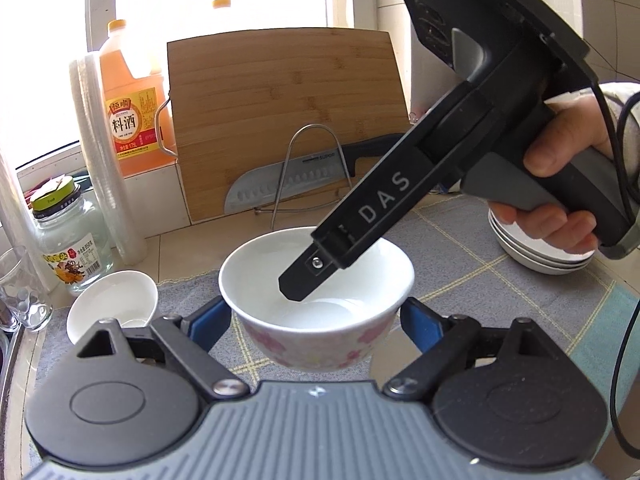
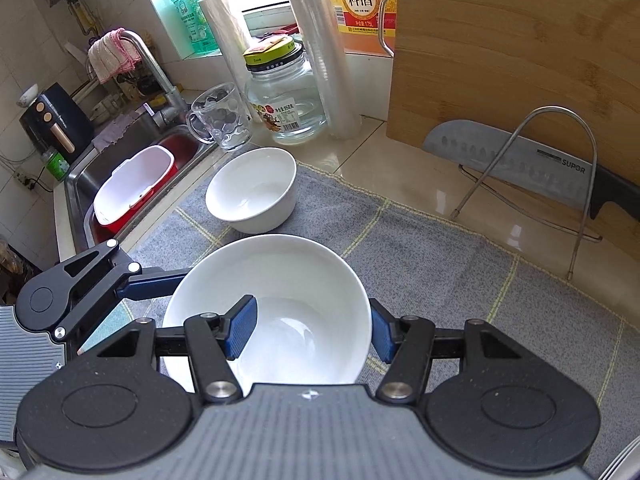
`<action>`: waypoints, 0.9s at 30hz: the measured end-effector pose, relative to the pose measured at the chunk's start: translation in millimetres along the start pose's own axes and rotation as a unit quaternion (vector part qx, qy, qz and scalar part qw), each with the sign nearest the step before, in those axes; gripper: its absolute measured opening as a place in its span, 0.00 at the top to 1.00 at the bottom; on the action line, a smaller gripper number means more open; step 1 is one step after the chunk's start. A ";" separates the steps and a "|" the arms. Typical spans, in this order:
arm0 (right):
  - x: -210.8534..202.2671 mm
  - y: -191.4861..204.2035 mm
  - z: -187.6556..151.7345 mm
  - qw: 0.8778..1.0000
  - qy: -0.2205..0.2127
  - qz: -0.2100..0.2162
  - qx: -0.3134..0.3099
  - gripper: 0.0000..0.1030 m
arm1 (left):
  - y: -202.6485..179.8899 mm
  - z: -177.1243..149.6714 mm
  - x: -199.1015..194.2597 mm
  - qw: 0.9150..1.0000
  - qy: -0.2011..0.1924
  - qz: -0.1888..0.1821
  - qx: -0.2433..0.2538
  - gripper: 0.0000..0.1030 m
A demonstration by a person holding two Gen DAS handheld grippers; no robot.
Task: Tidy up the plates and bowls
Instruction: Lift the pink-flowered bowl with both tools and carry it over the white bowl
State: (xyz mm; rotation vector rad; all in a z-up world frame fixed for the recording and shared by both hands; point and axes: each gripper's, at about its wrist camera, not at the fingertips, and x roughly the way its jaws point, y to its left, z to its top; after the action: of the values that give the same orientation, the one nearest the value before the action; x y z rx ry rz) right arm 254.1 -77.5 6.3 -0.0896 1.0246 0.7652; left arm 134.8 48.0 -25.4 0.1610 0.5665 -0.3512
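A white bowl with pink flowers (image 1: pixel 320 304) sits between the fingers of my left gripper (image 1: pixel 316 320), whose jaws stand open around it without clear contact. The same bowl (image 2: pixel 276 312) shows in the right wrist view. My right gripper (image 2: pixel 308 330) straddles its rim, one blue pad (image 2: pixel 240 330) inside the bowl and the other outside, still open. In the left wrist view the right gripper's finger (image 1: pixel 308 280) dips into the bowl. A plain white bowl (image 2: pixel 252 190) rests on the grey mat (image 2: pixel 440 264) behind; it also shows in the left wrist view (image 1: pixel 112 306).
A stack of white plates (image 1: pixel 536 248) lies on the mat at right. A cutting board (image 1: pixel 288 120) and knife (image 2: pixel 520 168) lean on a wire stand. Jar (image 2: pixel 286 96), glass mug (image 2: pixel 220 118), cooking wine bottle (image 1: pixel 134 104) and sink (image 2: pixel 132 184) stand left.
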 end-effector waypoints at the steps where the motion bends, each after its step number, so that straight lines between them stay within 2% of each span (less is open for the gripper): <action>1: -2.1 0.8 -2.3 1.000 -0.001 -0.001 0.001 0.37 | -2.6 -0.3 -1.4 1.000 0.000 -0.002 0.001 0.12; 16: -36.5 3.4 -47.1 0.999 -0.012 -0.028 0.037 0.38 | -36.8 -8.7 -12.6 0.999 0.007 -0.044 0.024 0.12; 27: -45.1 -1.3 -69.3 0.997 -0.010 -0.042 0.065 0.37 | -54.8 -15.4 -11.4 0.997 0.019 -0.071 0.034 0.12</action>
State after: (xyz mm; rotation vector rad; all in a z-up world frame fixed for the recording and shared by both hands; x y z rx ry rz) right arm 190.9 -130.7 4.5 -0.0133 1.0423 0.6212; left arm 98.0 4.2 -34.8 0.1929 0.6049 -0.5075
